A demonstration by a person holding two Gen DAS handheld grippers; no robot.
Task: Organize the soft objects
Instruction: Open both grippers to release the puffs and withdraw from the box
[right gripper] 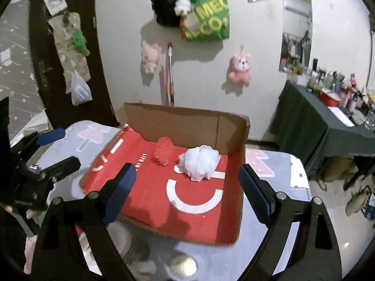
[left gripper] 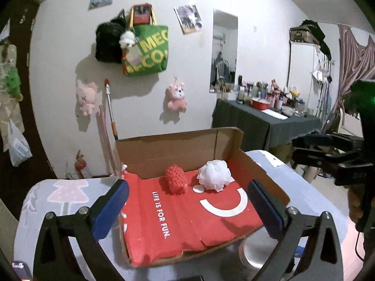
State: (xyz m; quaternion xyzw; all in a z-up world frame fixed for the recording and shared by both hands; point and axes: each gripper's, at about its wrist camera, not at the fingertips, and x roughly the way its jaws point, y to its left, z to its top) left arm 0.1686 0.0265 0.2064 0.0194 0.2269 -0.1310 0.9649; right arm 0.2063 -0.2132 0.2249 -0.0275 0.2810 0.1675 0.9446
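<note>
The left hand-held gripper [left gripper: 187, 208] and the right hand-held gripper [right gripper: 187, 194] both hover released, jaws spread wide and grasping nothing, above the near edge of the cardboard box [left gripper: 164, 147] on the bench [left gripper: 58, 194]. 2 soft things lie near the box's far wall: a red spiky ball [left gripper: 176, 179] and, just beside it, a white mesh pouf [left gripper: 214, 175]. Blurred round objects [right gripper: 184, 263] at the bench's near edge are hard to identify.
</note>
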